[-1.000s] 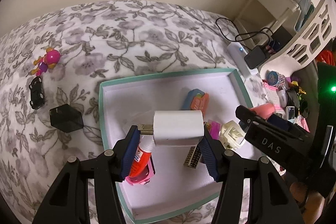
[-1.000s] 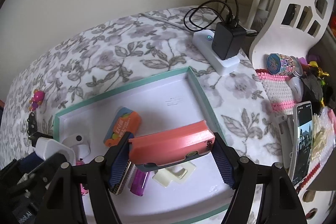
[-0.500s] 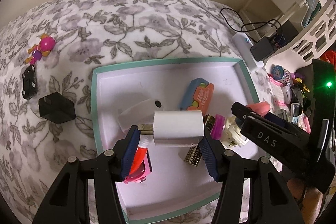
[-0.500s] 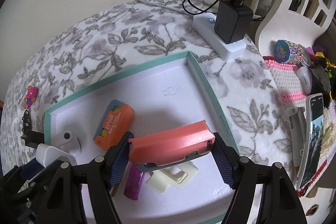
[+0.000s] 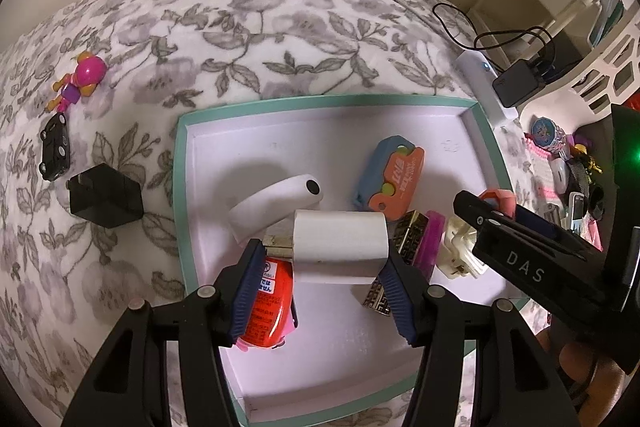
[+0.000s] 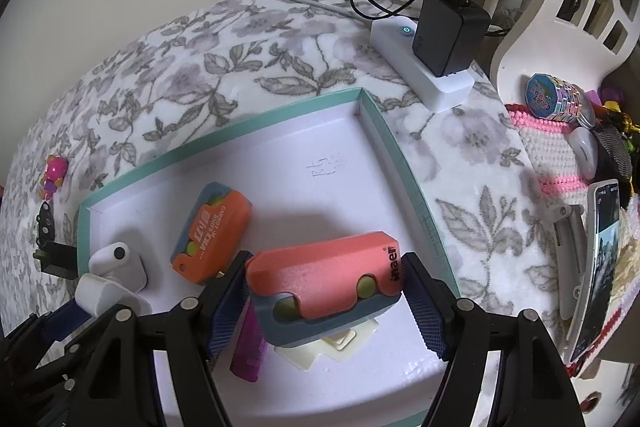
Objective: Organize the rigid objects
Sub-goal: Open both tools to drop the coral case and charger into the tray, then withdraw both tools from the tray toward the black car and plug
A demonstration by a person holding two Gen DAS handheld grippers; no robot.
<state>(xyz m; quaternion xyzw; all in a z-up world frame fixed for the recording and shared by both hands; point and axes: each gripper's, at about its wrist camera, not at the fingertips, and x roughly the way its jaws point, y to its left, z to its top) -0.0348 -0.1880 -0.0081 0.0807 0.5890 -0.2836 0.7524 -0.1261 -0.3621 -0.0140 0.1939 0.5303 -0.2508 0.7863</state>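
2 tools (image 5: 326,277) (image 6: 326,301) hold loads above crowded tray (image 6: 396,143); far corner free.

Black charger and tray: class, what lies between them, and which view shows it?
Only bare floral cloth separates the black charger from the tray, shown in the left wrist view.

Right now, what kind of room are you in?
Probably a bedroom: a soft floral blanket covers the surface like a bed, a white power strip with a black charger lies on it, and a phone sits at the edge.
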